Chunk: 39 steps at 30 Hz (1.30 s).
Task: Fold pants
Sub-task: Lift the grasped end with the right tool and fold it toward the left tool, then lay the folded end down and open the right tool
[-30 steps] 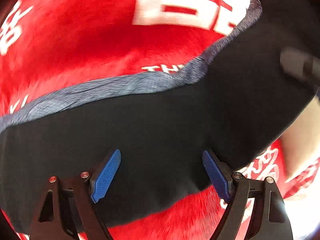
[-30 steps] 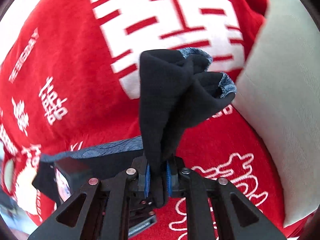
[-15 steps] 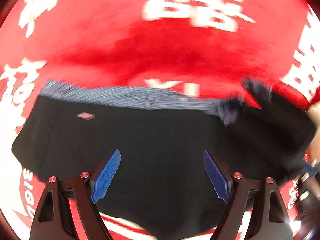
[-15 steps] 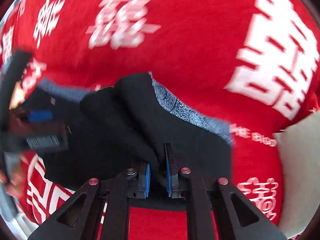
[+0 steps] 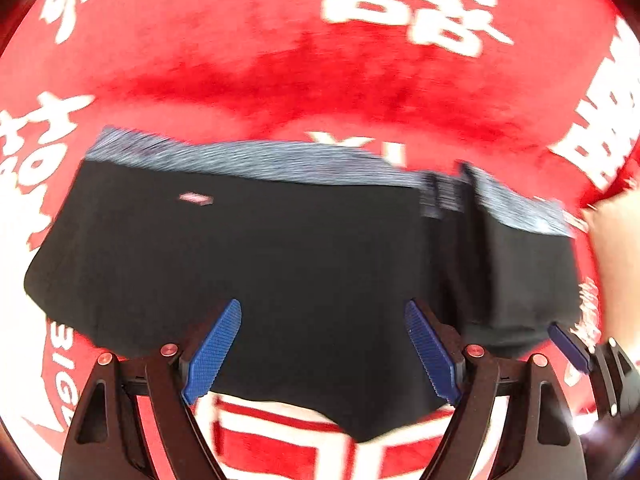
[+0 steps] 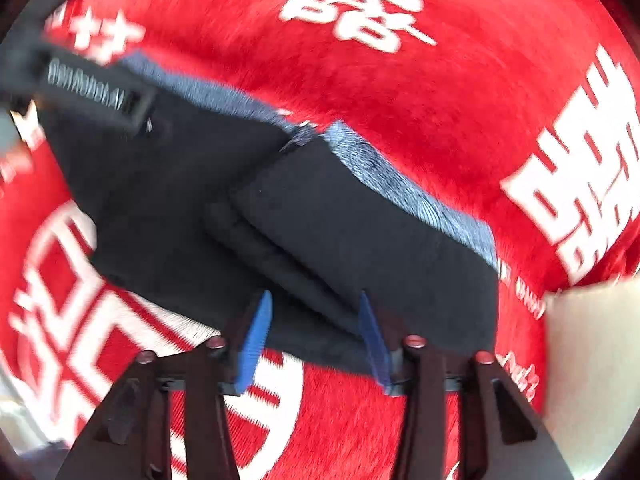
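The right tongs (image 6: 312, 340) have just been opening: their blue pads stand apart on either side of a folded edge of the black pants (image 6: 280, 216) without pressing it, so the cloth is released and lies on its own. That fits a fold just laid down, with the flap dropped over the rest of the garment. The left tongs (image 5: 324, 348) are spread wide above the middle of the pants (image 5: 256, 264), gripping nothing; they hover over the fabric, probably ready to pin or smooth it, though blur makes it hard to say whether the tips touch the cloth. The pants lie flat with their grey-blue waistband (image 5: 248, 160) along the far edge and one side doubled over near the right tongs. Under them spreads a red plush blanket (image 5: 280, 60) printed with large white characters; it looks soft and bed-like. A pale cushion or sheet (image 6: 592, 352) shows at the right edge
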Each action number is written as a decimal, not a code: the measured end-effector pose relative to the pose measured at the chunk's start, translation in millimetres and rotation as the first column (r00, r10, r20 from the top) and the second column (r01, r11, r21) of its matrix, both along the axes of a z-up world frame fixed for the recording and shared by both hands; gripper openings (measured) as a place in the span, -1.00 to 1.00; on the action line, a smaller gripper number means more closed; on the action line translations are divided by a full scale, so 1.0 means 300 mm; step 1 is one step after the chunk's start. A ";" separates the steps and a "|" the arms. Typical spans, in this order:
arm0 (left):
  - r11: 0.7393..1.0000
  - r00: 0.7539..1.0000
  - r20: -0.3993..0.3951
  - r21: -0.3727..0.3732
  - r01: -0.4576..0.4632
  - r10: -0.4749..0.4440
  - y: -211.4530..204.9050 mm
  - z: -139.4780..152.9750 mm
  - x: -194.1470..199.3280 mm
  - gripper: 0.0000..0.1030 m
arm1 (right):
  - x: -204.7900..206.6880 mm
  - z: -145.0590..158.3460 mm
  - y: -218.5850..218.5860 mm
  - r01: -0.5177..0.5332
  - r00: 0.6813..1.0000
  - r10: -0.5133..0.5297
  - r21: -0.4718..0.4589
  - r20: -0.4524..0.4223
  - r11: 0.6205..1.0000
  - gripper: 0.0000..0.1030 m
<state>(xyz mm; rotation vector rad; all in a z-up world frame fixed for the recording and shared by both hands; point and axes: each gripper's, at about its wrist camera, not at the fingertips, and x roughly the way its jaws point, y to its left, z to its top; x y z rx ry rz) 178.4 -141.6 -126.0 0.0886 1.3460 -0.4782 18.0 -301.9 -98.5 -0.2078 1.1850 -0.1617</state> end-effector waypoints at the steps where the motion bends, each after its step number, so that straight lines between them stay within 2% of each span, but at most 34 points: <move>1: 1.000 1.000 0.000 -0.017 0.027 -0.027 -0.029 0.018 -0.008 0.66 | -0.012 0.023 -0.029 0.032 0.999 -0.032 0.029 0.009 0.999 0.03; 3: 0.995 0.997 0.002 -0.056 0.084 -0.084 -0.090 0.048 -0.022 0.66 | -0.042 0.064 -0.107 0.120 0.992 -0.123 0.117 0.024 0.986 0.03; 5: 0.986 0.991 0.009 -0.099 0.137 -0.137 -0.157 0.073 -0.032 0.66 | -0.063 0.096 -0.203 0.227 0.971 -0.237 0.180 0.038 0.957 0.03; 7: 0.975 0.983 0.013 -0.124 0.184 -0.183 -0.214 0.083 -0.037 0.66 | -0.072 0.112 -0.276 0.298 0.948 -0.313 0.193 0.054 0.935 0.03; 10: 0.965 0.972 -0.008 -0.121 0.233 -0.236 -0.295 0.048 -0.033 0.66 | -0.068 0.105 -0.431 0.429 0.893 -0.447 0.187 0.060 0.884 0.07; 12: 0.962 0.968 -0.038 -0.119 0.244 -0.250 -0.326 0.010 -0.025 0.65 | -0.082 0.072 -0.528 0.521 0.842 -0.540 0.228 0.025 0.823 0.07; 13: 0.961 0.966 -0.050 -0.124 0.246 -0.253 -0.332 0.000 -0.026 0.52 | -0.083 0.059 -0.561 0.549 0.823 -0.569 0.251 0.005 0.797 0.07; 15: 0.961 0.963 -0.069 -0.122 0.250 -0.259 -0.350 -0.021 -0.024 0.23 | -0.095 0.030 -0.597 0.575 0.806 -0.592 0.271 -0.025 0.771 0.07; 18: 0.955 0.955 -0.095 -0.132 0.267 -0.281 -0.363 -0.031 -0.038 -0.07 | -0.109 0.008 -0.609 0.573 0.806 -0.590 0.292 -0.036 0.765 0.07; 22: 0.947 0.942 -0.113 -0.101 0.304 -0.315 -0.389 -0.042 -0.056 -0.09 | -0.129 0.004 -0.592 0.549 0.822 -0.569 0.316 -0.035 0.774 0.07; 23: 0.947 0.940 -0.127 -0.095 0.308 -0.318 -0.392 -0.052 -0.056 -0.20 | -0.132 -0.001 -0.593 0.546 0.824 -0.565 0.322 -0.040 0.774 0.07; 24: 0.950 0.940 -0.139 -0.078 0.302 -0.311 -0.395 -0.067 -0.055 -0.67 | -0.130 -0.007 -0.595 0.544 0.826 -0.562 0.326 -0.046 0.773 0.07; 25: 0.951 0.939 -0.152 -0.080 0.298 -0.307 -0.394 -0.073 -0.053 -0.77 | -0.129 -0.012 -0.598 0.545 0.826 -0.561 0.333 -0.053 0.770 0.06; 28: 0.949 0.944 -0.133 -0.140 0.283 -0.301 -0.363 -0.021 -0.072 -0.82 | -0.136 -0.009 -0.611 0.547 0.823 -0.564 0.368 -0.070 0.752 0.04; 30: 0.946 0.944 -0.100 -0.118 0.303 -0.315 -0.348 0.009 -0.109 -0.82 | -0.148 0.002 -0.604 0.538 0.830 -0.553 0.376 -0.075 0.755 0.04; 31: 0.945 0.943 -0.098 -0.105 0.308 -0.318 -0.342 0.004 -0.122 -0.90 | -0.153 0.000 -0.594 0.532 0.835 -0.544 0.376 -0.085 0.758 0.04; 33: 0.951 0.944 -0.124 -0.089 0.297 -0.307 -0.327 -0.035 -0.138 -0.90 | -0.157 -0.017 -0.570 0.523 0.845 -0.526 0.364 -0.101 0.771 0.04; 36: 0.959 0.953 -0.125 -0.111 0.262 -0.275 -0.303 -0.095 -0.139 -0.90 | -0.154 -0.031 -0.545 0.514 0.853 -0.513 0.338 -0.098 0.789 0.07; 39: 0.960 0.957 -0.122 -0.130 0.248 -0.263 -0.287 -0.090 -0.136 -0.89 | -0.151 -0.031 -0.540 0.515 0.852 -0.515 0.334 -0.095 0.790 0.08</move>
